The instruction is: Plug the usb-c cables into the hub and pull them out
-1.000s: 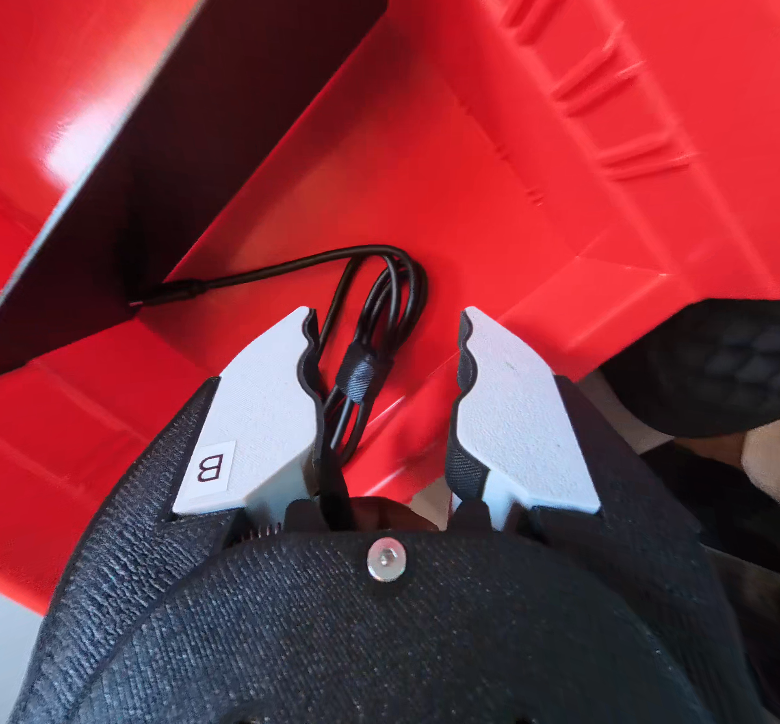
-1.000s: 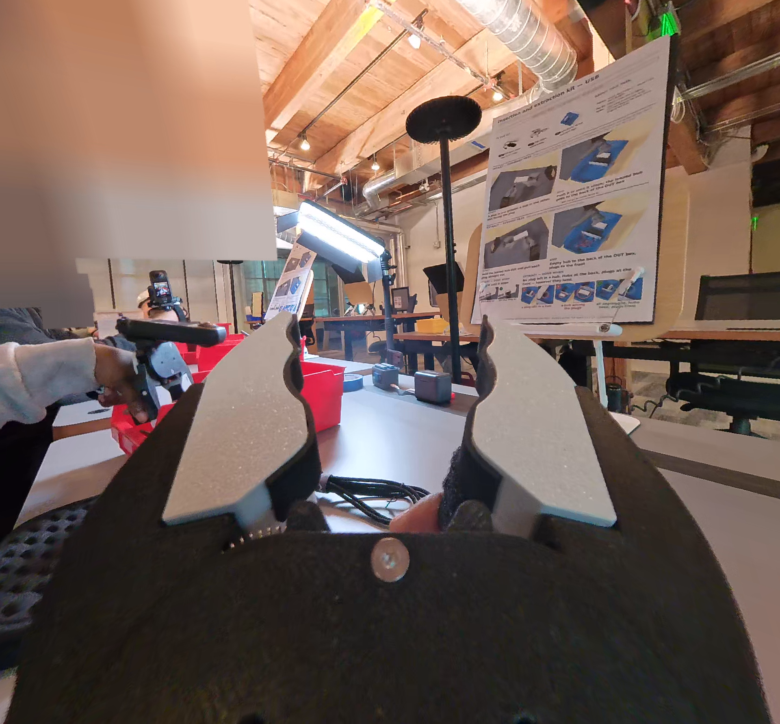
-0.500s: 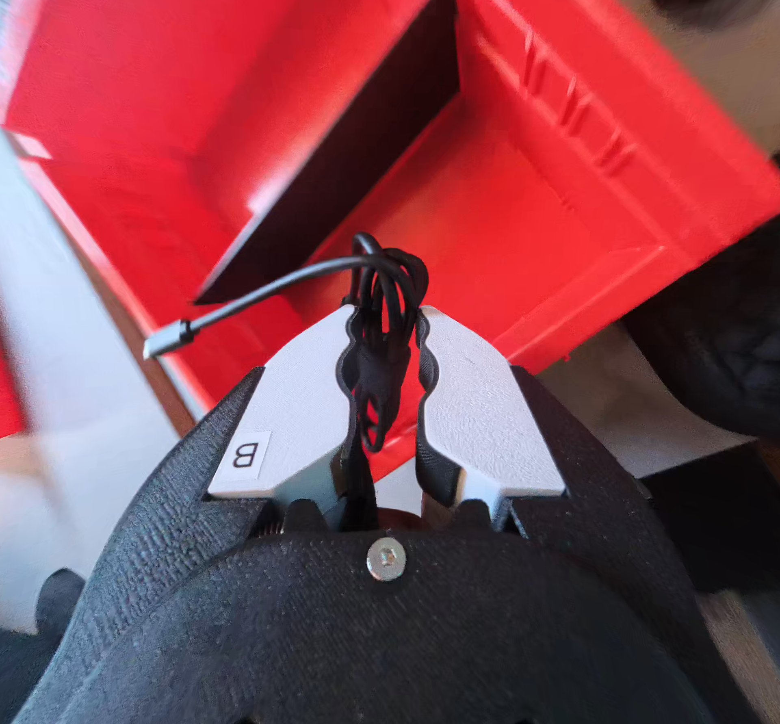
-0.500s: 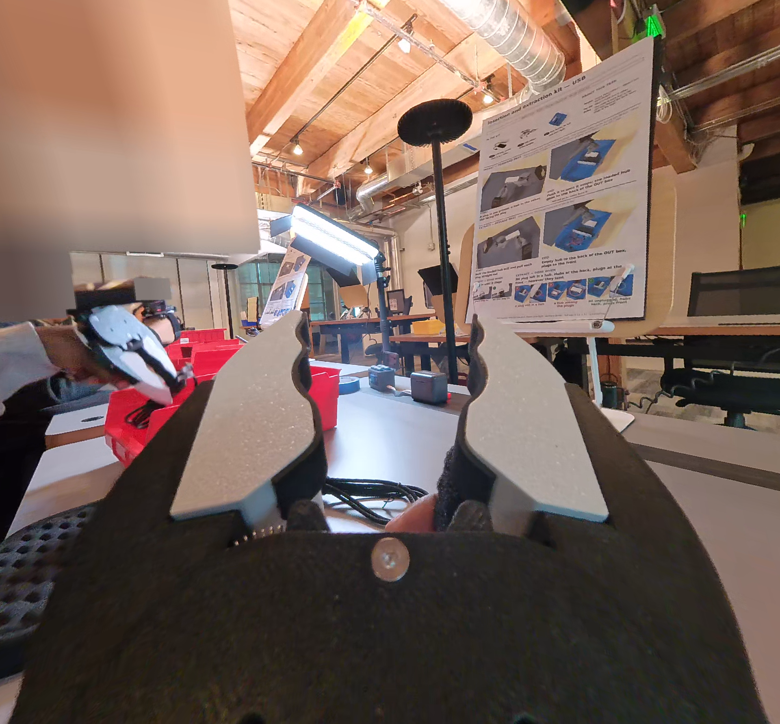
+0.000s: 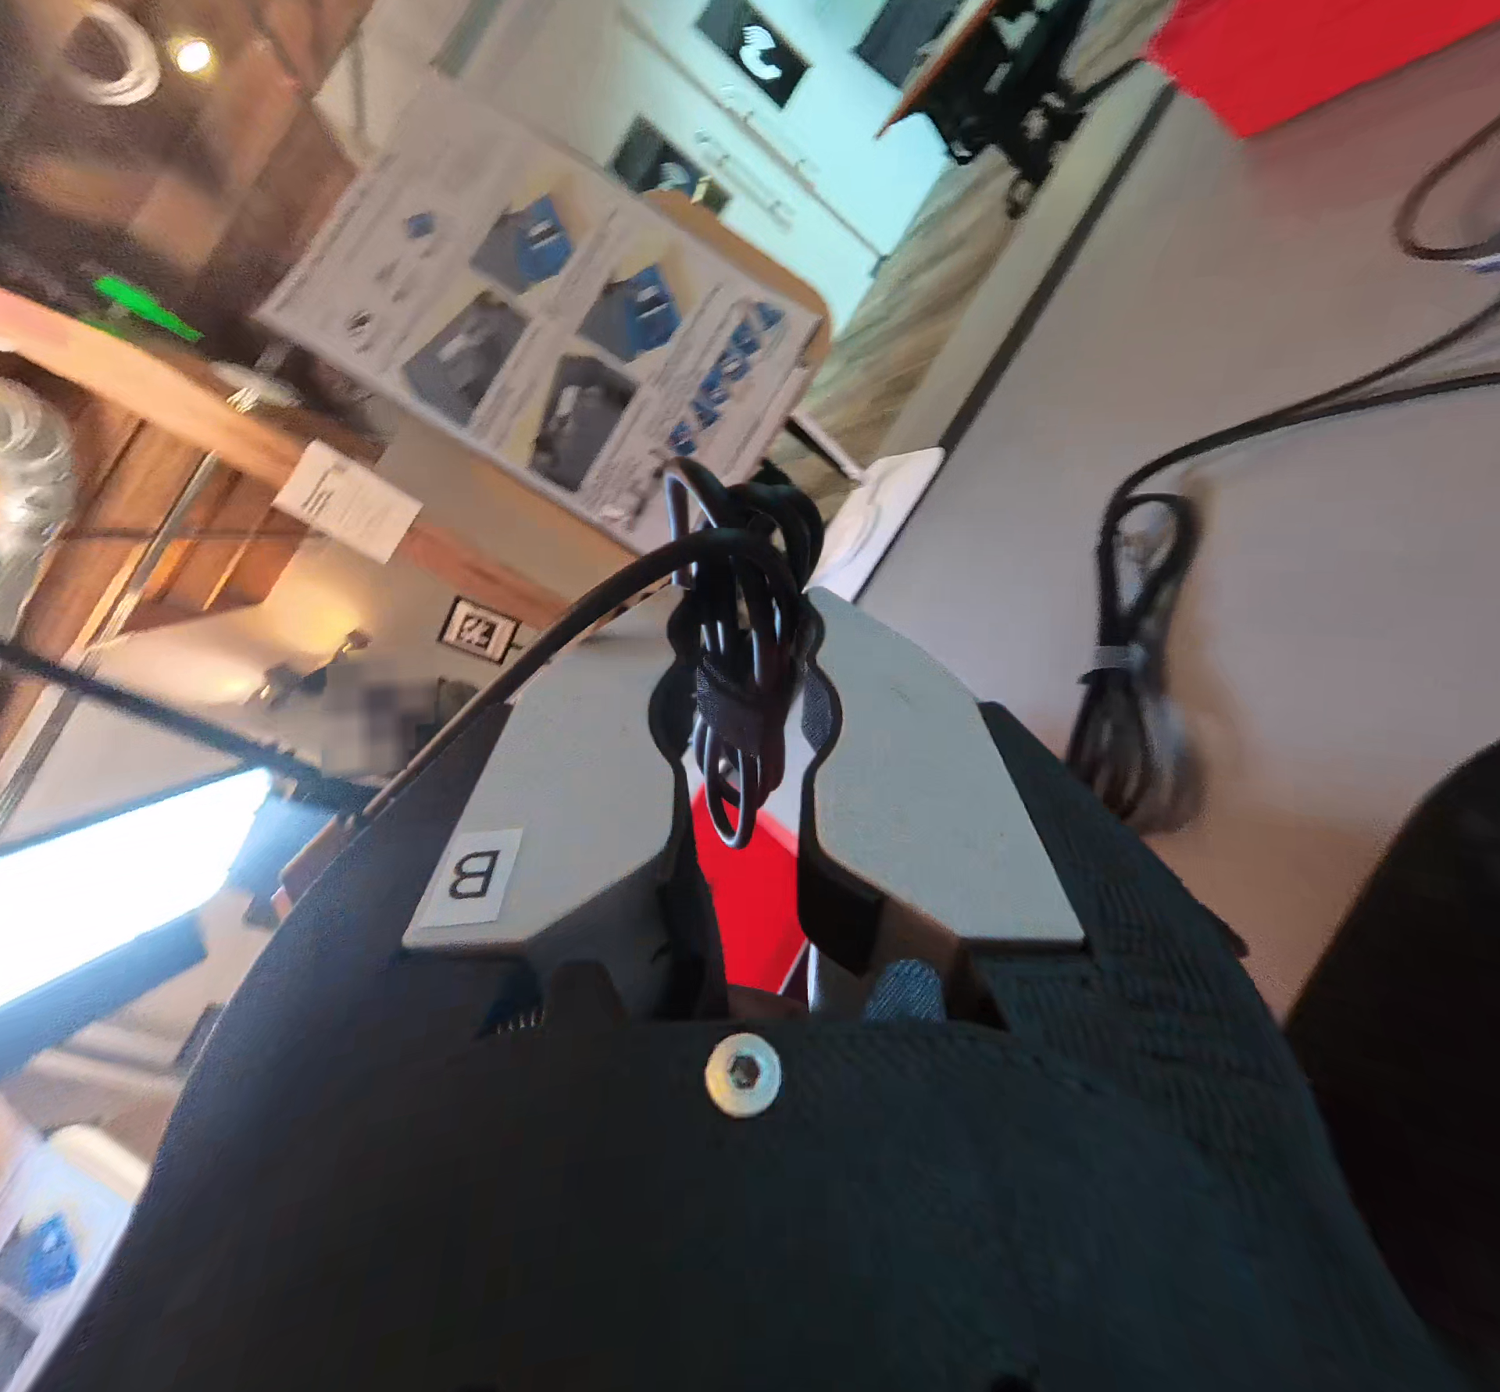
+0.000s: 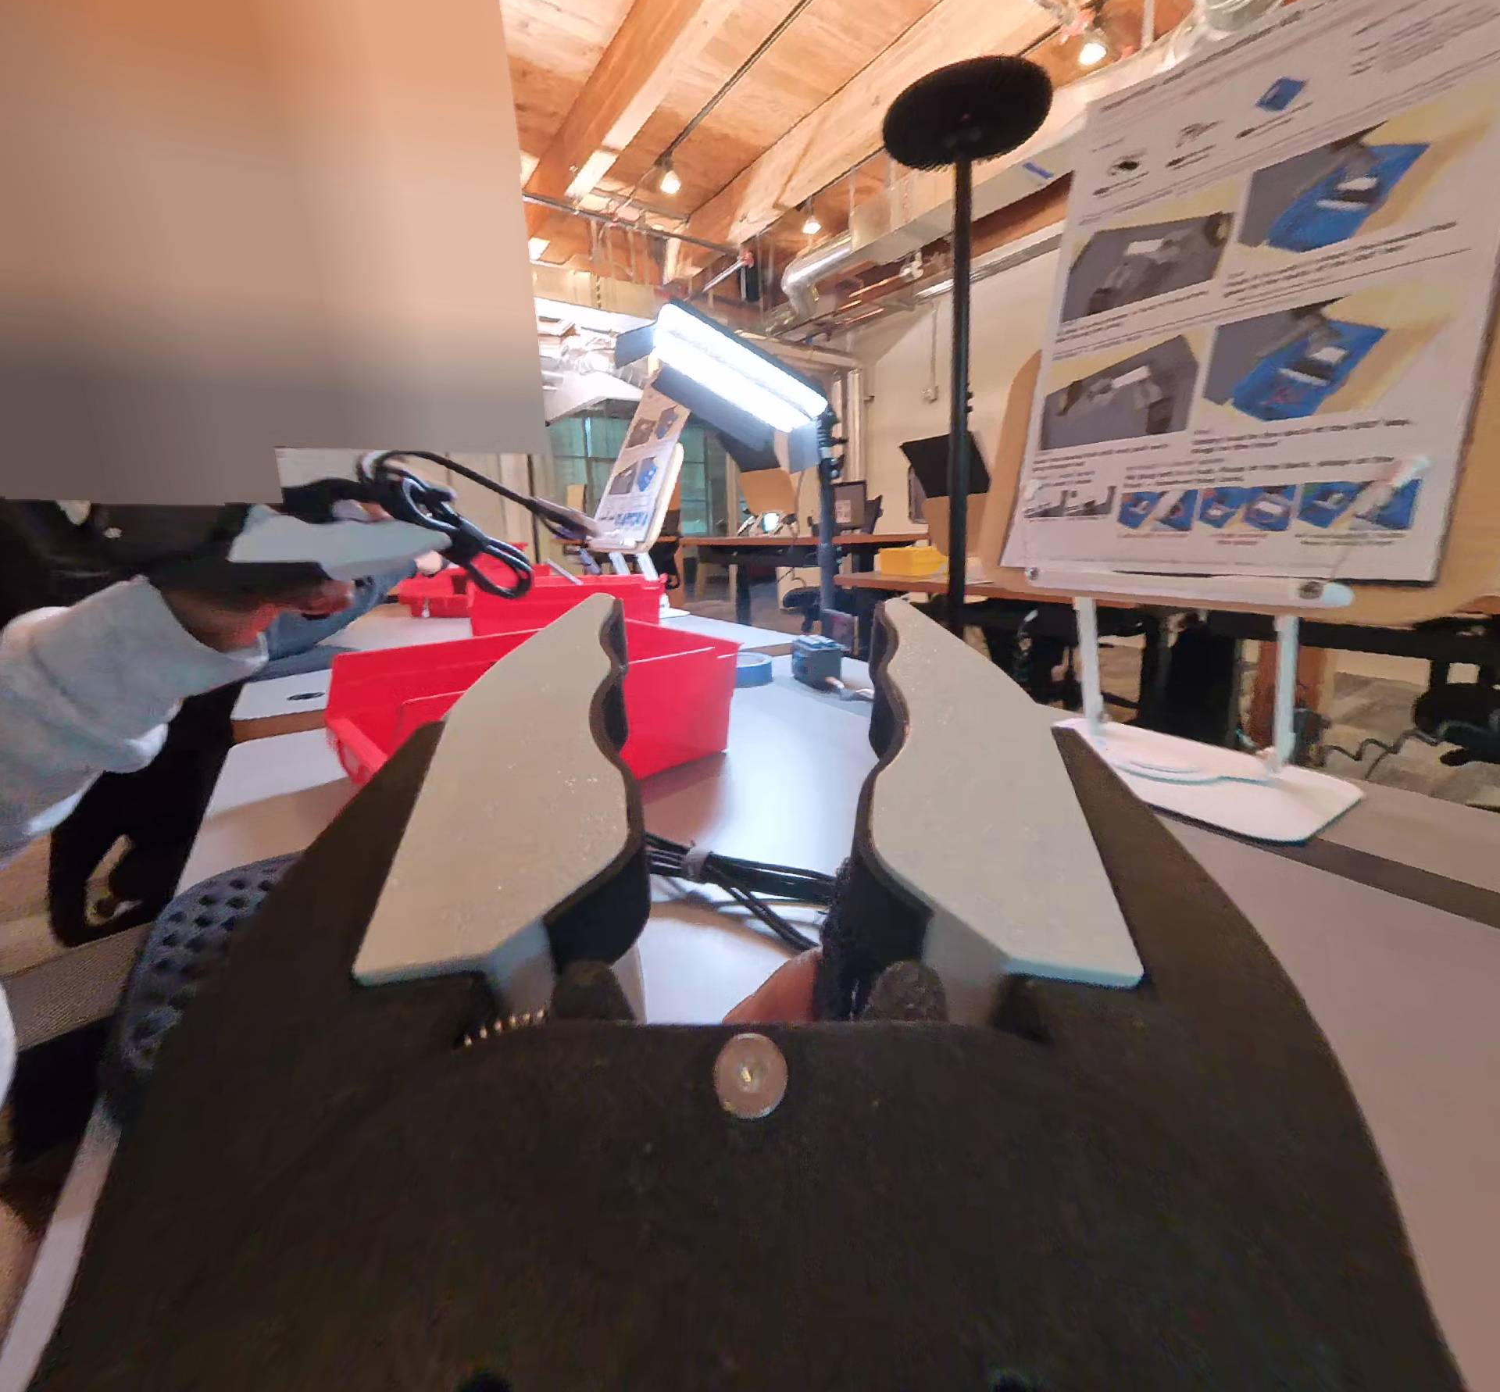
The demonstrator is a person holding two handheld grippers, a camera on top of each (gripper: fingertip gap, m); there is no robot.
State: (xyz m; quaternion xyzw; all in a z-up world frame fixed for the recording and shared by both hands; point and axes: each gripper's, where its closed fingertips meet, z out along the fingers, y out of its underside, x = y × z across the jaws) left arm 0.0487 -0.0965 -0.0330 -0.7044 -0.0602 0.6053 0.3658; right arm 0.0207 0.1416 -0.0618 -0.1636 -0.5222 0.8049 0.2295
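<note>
Left wrist view: the left gripper (image 5: 743,692), now lifted clear of the red bin, clamps a bundled usb-c cable (image 5: 743,671). Right wrist view: the right gripper (image 6: 747,671) waits wide open, a second cable bundle (image 6: 743,878) just below; no hub visible.

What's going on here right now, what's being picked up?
A person works with two handheld grippers. The left gripper is shut on a bundled black cable, held in the air above the red bin; one loose end sticks out sideways. The right gripper is open, low over the grey table, holding nothing. A second tied cable bundle lies on the table just ahead of it.
</note>
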